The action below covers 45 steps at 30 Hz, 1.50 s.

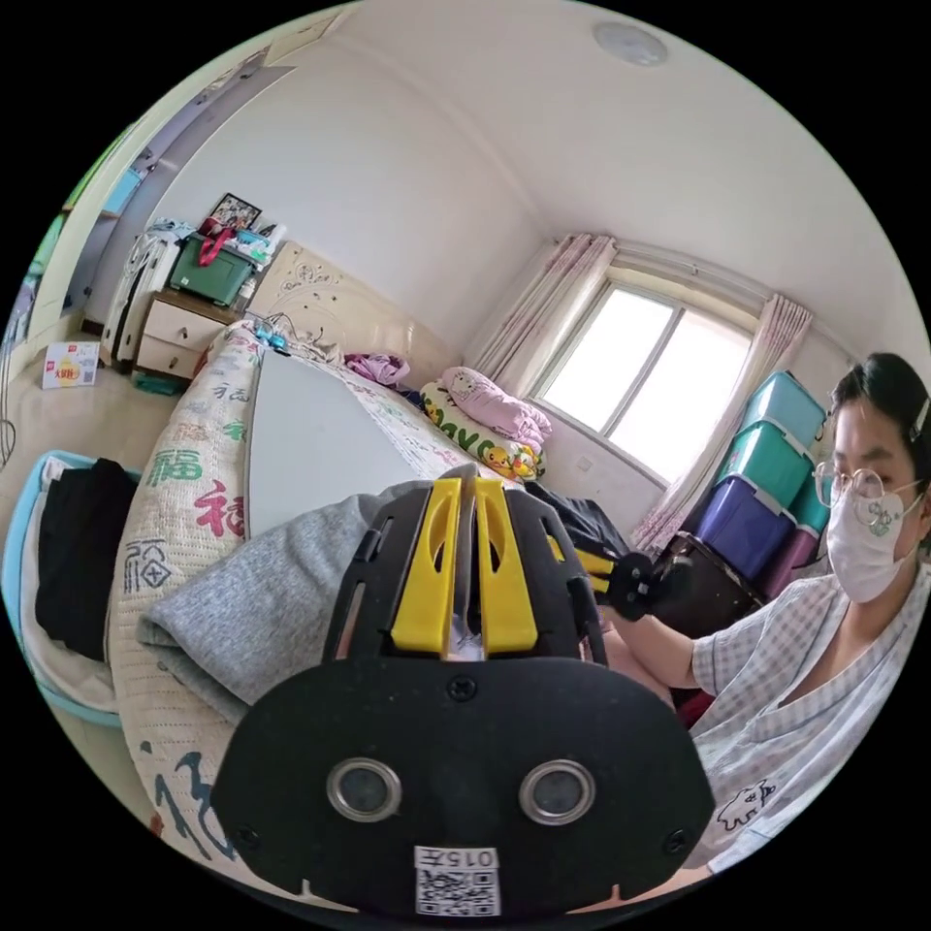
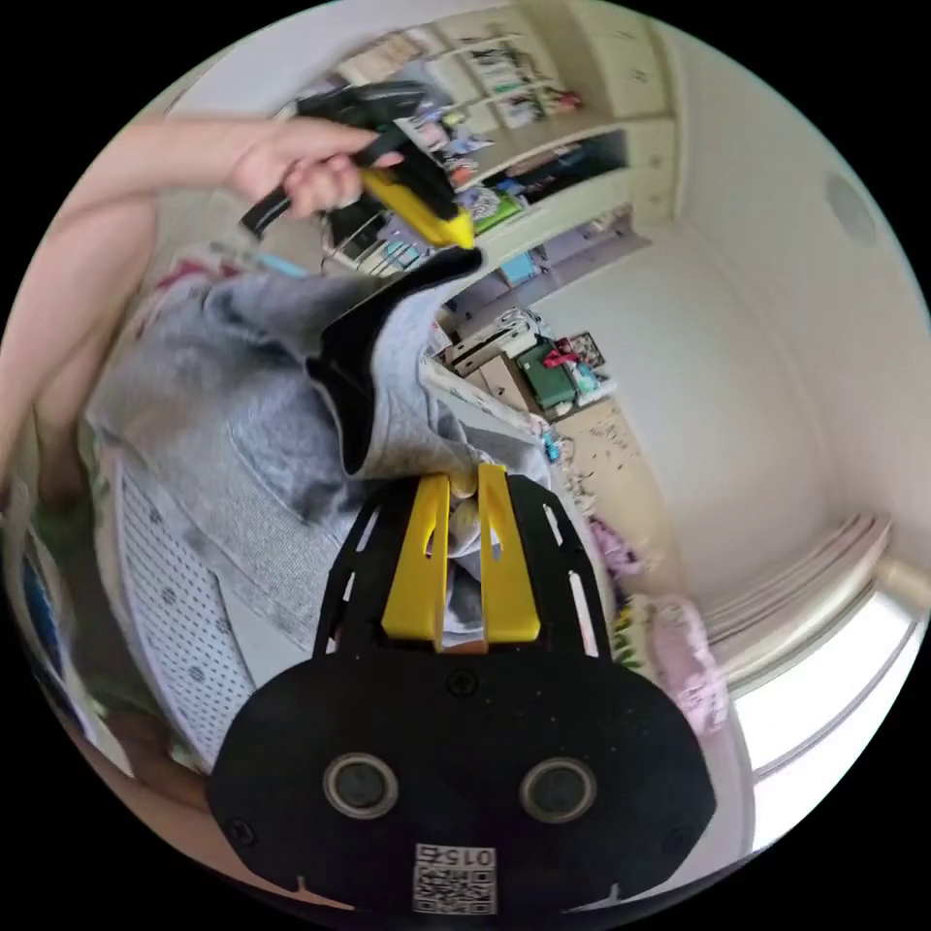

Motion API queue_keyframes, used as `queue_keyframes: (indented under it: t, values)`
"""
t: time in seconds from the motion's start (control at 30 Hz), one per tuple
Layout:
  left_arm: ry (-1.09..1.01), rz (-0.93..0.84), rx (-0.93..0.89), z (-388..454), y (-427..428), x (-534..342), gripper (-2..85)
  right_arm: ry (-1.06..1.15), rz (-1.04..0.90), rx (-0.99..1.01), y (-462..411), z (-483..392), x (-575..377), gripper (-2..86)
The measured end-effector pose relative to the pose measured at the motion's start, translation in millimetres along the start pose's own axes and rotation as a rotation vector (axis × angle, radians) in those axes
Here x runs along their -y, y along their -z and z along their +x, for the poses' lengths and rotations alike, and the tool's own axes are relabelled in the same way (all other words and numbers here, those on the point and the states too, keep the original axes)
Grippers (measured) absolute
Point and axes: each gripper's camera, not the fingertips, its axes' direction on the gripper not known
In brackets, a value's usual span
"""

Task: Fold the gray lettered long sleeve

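The gray long sleeve (image 1: pixel 252 582) hangs bunched over the bed's edge, lifted between both grippers. My left gripper (image 1: pixel 464 482) has its yellow jaws shut on a fold of the gray fabric. In the right gripper view the garment (image 2: pixel 242 417) spreads out to the left, with a black inner edge running up to the left gripper (image 2: pixel 464 238), which a hand holds high. My right gripper (image 2: pixel 464 475) is shut on another gray fold just below. The right gripper (image 1: pixel 582 567) also peeks out behind the left one, held in a hand.
A bed with a lettered quilt (image 1: pixel 165 504) carries a white board (image 1: pixel 301 446) and pillows (image 1: pixel 485 407). A blue basket of dark clothes (image 1: pixel 68 562) stands beside the bed. Stacked storage boxes (image 1: pixel 766 465) stand by the window. The person (image 1: pixel 824 630) sits close at the right.
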Motion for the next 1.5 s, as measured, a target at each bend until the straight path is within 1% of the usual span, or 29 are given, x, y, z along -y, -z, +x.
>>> queue_keyframes:
  t: [0.03,0.07,0.1,0.13,0.2,0.3,0.37,0.47,0.57,0.63,0.73,0.87,1.0,1.1,1.17,1.3,1.4,1.47,1.5]
  values:
    - [-0.027,-0.01,0.015,4,-1,-3,1.8,-0.124,0.015,0.071,1,30,-2,5.2]
    - [-0.063,-0.024,0.037,10,-2,-7,2.3,-0.19,0.022,0.105,0,46,-5,5.2]
    - [-0.084,-0.034,0.047,13,-3,-9,2.5,-0.32,0.03,0.169,-3,77,-13,5.1]
    - [-0.133,-0.061,0.06,20,-5,-14,3.3,-0.385,0.032,0.203,-5,92,-18,5.1]
    - [-0.203,-0.116,0.064,30,-12,-22,5.0,-0.624,0.052,0.341,-18,142,-42,5.1]
    - [-0.284,-0.253,0.081,43,-34,-41,9.3,-0.806,0.064,0.456,-35,179,-63,5.1]
    - [-0.35,-0.425,0.065,53,-63,-59,12.5,-0.845,0.059,0.471,-42,191,-64,5.1]
    - [-0.408,-0.568,0.065,65,-101,-88,13.4,-0.872,0.062,0.478,-47,204,-58,5.1]
    - [-0.441,-0.647,0.018,77,-138,-113,13.5,-0.872,0.058,0.475,-48,214,-47,5.1]
    - [-0.491,-0.692,0.02,90,-161,-129,13.4,-0.873,0.059,0.479,-49,221,-38,5.1]
    - [-0.62,-0.787,0.05,118,-197,-163,13.2,-0.876,0.057,0.481,-48,228,-31,5.1]
    - [-0.714,-0.915,0.169,130,-234,-204,11.8,-0.882,0.049,0.492,-46,239,-20,5.1]
    - [-0.702,-0.913,0.167,132,-236,-213,11.4,-0.867,0.04,0.493,-40,247,-4,5.1]
    - [-0.66,-0.909,0.14,127,-232,-215,9.1,-0.857,0.037,0.496,-33,252,8,5.2]
    - [-0.588,-0.882,0.116,116,-221,-209,4.4,-0.87,0.041,0.514,-29,257,11,5.2]
    - [-0.474,-0.792,0.132,97,-195,-197,1.8,-0.904,0.048,0.542,-19,267,18,5.1]
    - [-0.418,-0.629,0.208,97,-162,-185,0.9,-0.935,0.058,0.537,-5,269,25,4.9]
    - [-0.341,-0.415,0.299,101,-123,-172,0.5,-0.985,0.093,0.519,10,270,28,4.6]
    - [-0.312,-0.349,0.329,103,-111,-168,0.4,-1.022,0.132,0.487,26,271,32,4.5]
